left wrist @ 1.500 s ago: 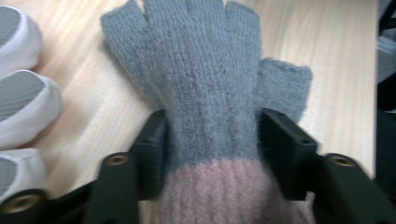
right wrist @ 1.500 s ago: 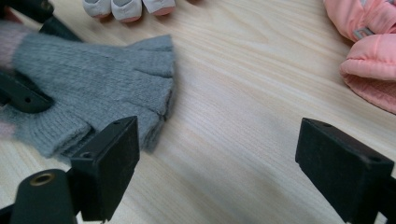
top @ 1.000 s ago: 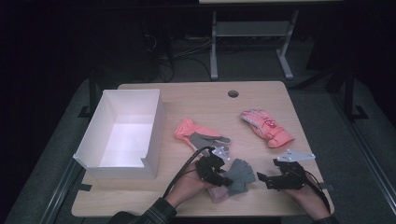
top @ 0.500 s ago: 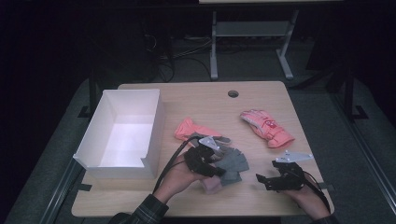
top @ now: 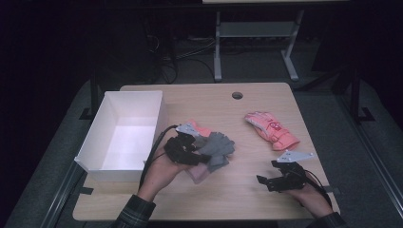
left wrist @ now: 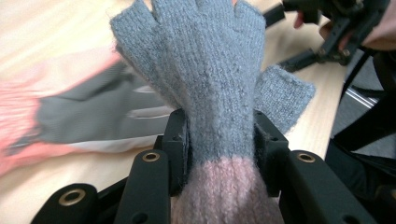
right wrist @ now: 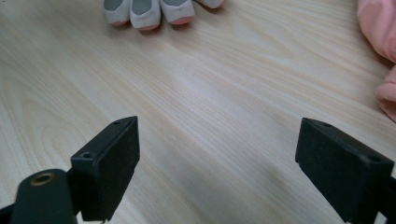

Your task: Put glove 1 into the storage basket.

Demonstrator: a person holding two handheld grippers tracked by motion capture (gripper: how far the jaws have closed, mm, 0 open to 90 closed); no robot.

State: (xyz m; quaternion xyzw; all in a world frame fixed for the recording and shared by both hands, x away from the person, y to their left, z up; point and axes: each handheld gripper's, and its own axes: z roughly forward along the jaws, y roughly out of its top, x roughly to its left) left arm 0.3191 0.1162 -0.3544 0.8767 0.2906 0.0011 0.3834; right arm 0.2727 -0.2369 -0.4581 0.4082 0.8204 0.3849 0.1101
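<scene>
Two grippers at work, one busy – left gripper clamped across the grey fingerless glove near its pink cuff, glove up off the table and hanging just right of the white box, over the orange-and-grey glove. Looks like the carry step of sorting gloves into that box – probably calls for swinging left over the rim before letting go. Right gripper spread wide, pinching nothing, parked low over bare wood near the pink glove.
</scene>
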